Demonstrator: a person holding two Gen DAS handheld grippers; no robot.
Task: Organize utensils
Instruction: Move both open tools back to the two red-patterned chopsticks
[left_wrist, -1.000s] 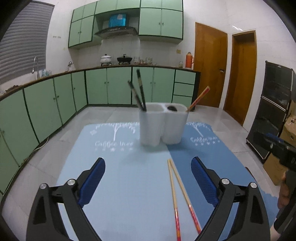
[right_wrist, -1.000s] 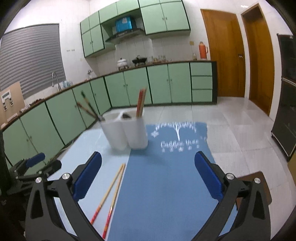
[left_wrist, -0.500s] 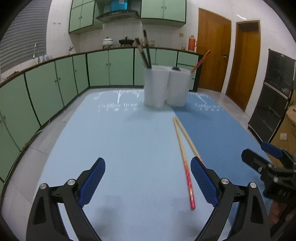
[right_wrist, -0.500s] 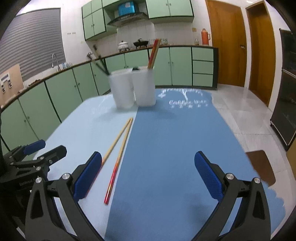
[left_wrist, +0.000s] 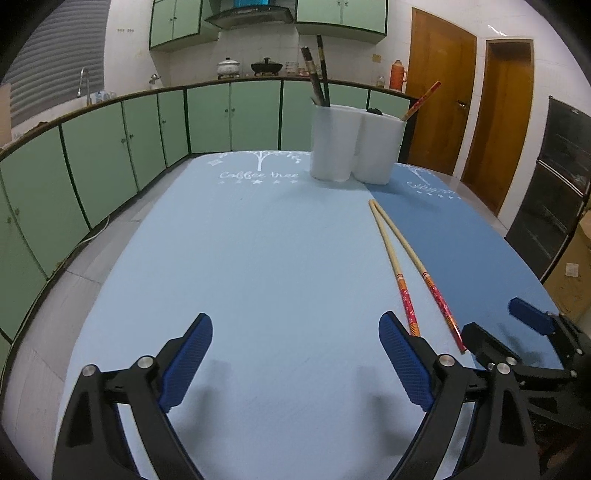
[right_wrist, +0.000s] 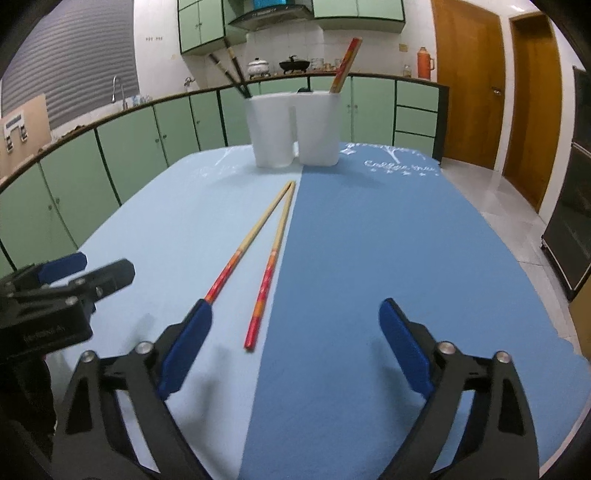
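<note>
At lower centre, the right gripper (right_wrist: 295, 343) (spread, closing, empty) had descended toward the chopsticks (right_wrist: 264, 284); pickup appeared imminent.

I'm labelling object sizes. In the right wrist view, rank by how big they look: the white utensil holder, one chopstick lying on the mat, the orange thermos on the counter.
1. White utensil holder, largest in area.
2. Chopstick lying on the mat: longer than the holder is tall, but thin, and nearer the camera.
3. Orange thermos, smallest, though farthest away.
</note>
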